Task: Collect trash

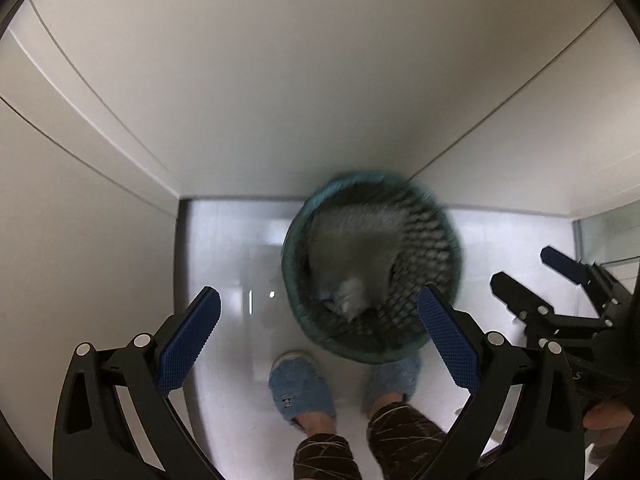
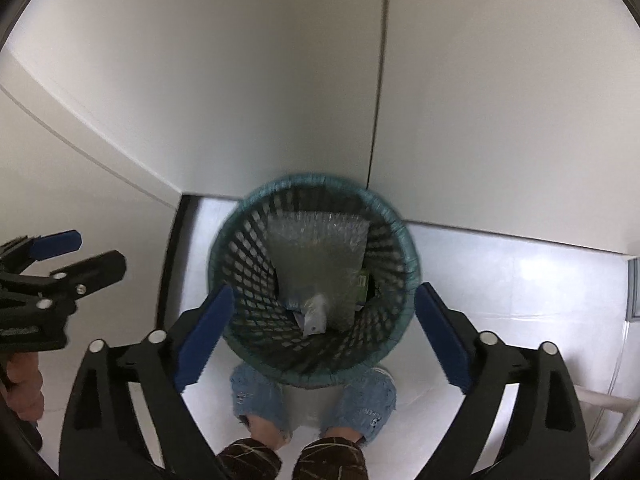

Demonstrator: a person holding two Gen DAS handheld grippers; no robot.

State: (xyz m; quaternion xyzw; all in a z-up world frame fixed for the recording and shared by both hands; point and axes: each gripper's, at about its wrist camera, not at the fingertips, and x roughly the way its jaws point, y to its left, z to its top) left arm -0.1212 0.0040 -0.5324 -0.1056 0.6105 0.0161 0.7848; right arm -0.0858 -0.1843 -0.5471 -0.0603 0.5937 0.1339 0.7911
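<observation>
Basket (image 2: 240, 280): one, teal, holding bubble wrap (image 2: 316, 264). Two grippers, left (image 1: 320, 336), right (image 2: 324, 328), fingers released.

Pale, matte cabinet panels (image 2: 240, 80) fill the far part of both views, plain and without handles. A thin dark vertical seam (image 2: 378, 80) splits two of the panels in the right wrist view. On the left, another pale panel (image 1: 60, 160) angles in, crossed by fine lines. Below lies a glossy white floor (image 1: 224, 248), catching soft bright reflections. A dark strip (image 2: 170, 264) runs along the left panel's foot. Light is even and dim.
</observation>
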